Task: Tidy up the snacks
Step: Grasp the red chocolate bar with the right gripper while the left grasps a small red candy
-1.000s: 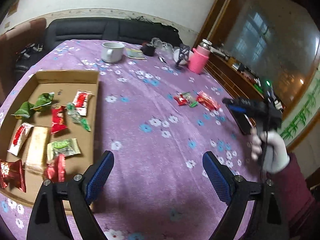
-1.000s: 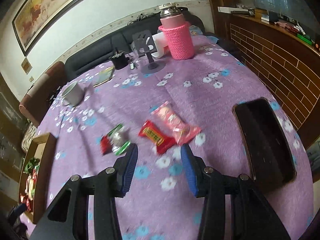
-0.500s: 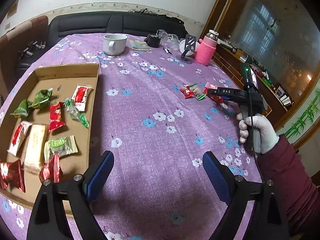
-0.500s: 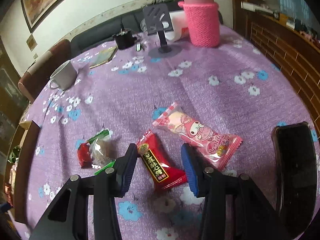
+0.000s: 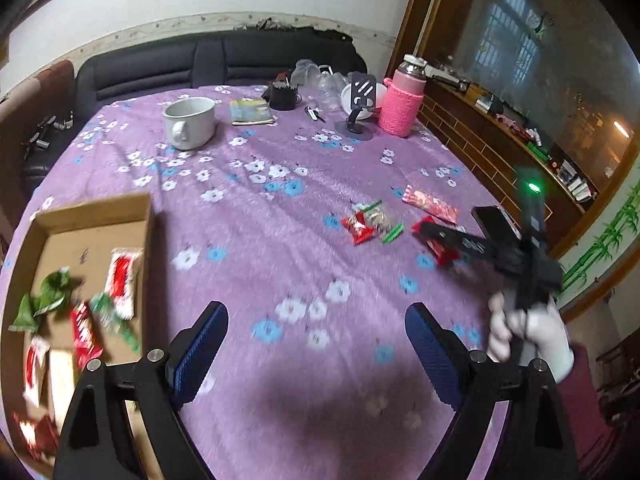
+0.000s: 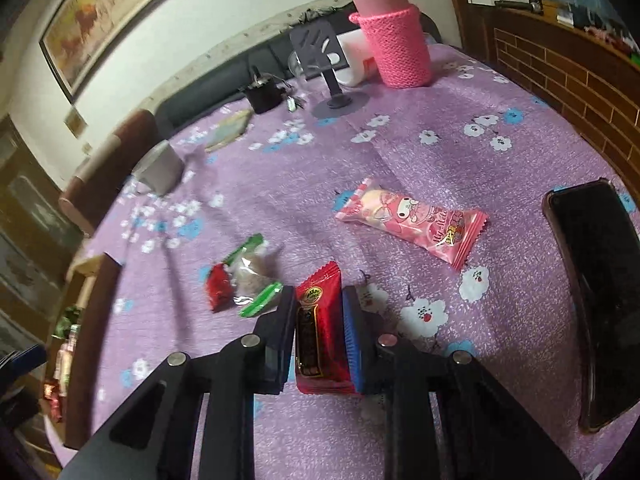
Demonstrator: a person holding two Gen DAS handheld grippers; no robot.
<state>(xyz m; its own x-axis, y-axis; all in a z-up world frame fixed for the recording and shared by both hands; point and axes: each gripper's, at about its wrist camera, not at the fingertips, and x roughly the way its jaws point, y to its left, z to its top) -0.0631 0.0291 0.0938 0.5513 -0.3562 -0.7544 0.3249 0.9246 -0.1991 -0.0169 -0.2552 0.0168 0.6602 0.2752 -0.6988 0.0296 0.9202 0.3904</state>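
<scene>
My right gripper (image 6: 319, 326) is shut on a red snack packet (image 6: 320, 332) on the purple tablecloth; it also shows in the left wrist view (image 5: 436, 240). A pink snack packet (image 6: 412, 222) lies just beyond it to the right. A small red packet (image 6: 218, 288) and a clear green-ended packet (image 6: 254, 280) lie to the left. My left gripper (image 5: 316, 354) is open and empty above the cloth. The cardboard tray (image 5: 96, 216) with several snacks sits to its left.
A black phone (image 6: 596, 280) lies at the right table edge. A pink-sleeved flask (image 6: 394, 36), a phone stand (image 6: 328, 60), a white mug (image 5: 190, 122) and a booklet (image 5: 252, 112) stand at the far side. A sofa is behind the table.
My right gripper moved forward and down and closed on the red packet. The left view shifted toward the table's middle, so the tray slid to the left edge.
</scene>
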